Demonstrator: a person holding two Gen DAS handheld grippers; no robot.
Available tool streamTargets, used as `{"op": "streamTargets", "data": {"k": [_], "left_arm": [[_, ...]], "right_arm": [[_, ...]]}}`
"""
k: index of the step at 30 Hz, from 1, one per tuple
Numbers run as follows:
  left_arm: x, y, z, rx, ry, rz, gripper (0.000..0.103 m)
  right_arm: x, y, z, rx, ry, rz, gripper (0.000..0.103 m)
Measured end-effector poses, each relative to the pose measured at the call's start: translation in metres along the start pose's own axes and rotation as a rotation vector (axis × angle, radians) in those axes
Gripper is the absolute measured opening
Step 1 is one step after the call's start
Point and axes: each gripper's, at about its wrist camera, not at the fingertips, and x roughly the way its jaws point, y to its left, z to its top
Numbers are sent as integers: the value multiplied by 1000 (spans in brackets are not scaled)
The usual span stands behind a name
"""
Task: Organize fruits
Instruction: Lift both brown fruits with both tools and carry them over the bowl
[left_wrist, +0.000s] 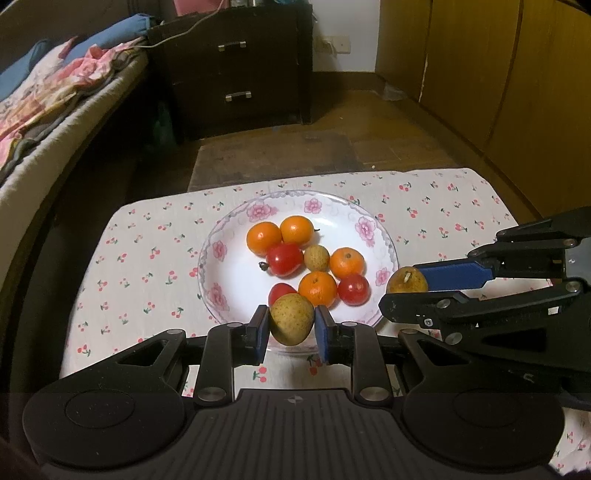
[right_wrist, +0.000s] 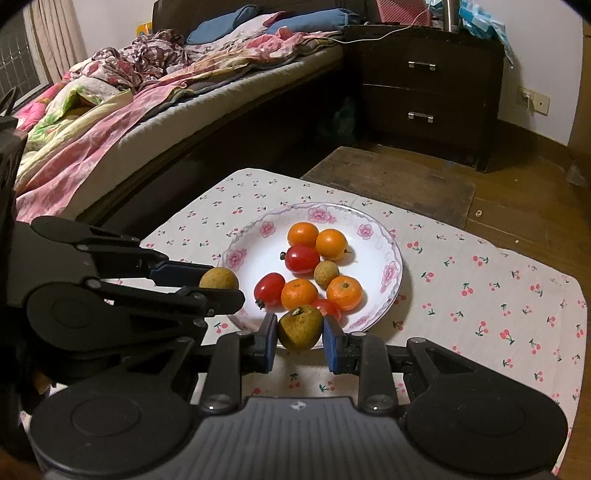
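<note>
A white floral plate (left_wrist: 229, 266) (right_wrist: 388, 266) on the cherry-print cloth holds several oranges (left_wrist: 263, 238), red tomatoes (left_wrist: 284, 259) and a small tan fruit (left_wrist: 316, 257). My left gripper (left_wrist: 291, 328) is shut on a yellow-brown speckled fruit (left_wrist: 291, 318) at the plate's near rim; it also shows in the right wrist view (right_wrist: 218, 278). My right gripper (right_wrist: 300, 334) is shut on a brown-green fruit (right_wrist: 300, 328) at the plate's near edge; this fruit shows in the left wrist view (left_wrist: 406, 279) by the plate's right rim.
The small table with its cloth (left_wrist: 147, 258) stands on a wooden floor. A bed with bedding (right_wrist: 110, 110) is to the left. A dark two-drawer nightstand (left_wrist: 232, 66) stands behind. Wooden wardrobe doors (left_wrist: 498, 74) line the right side.
</note>
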Motion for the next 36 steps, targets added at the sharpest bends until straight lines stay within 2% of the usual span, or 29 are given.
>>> {"op": "streamTargets", "data": {"k": [19, 36], "left_arm": [[2, 1, 28, -23, -49, 25, 32], [11, 5, 38, -34, -50, 38, 32]], "right_arm": [[-1, -13, 25, 21, -52, -22, 35], [7, -19, 34, 21, -57, -29, 35]]}}
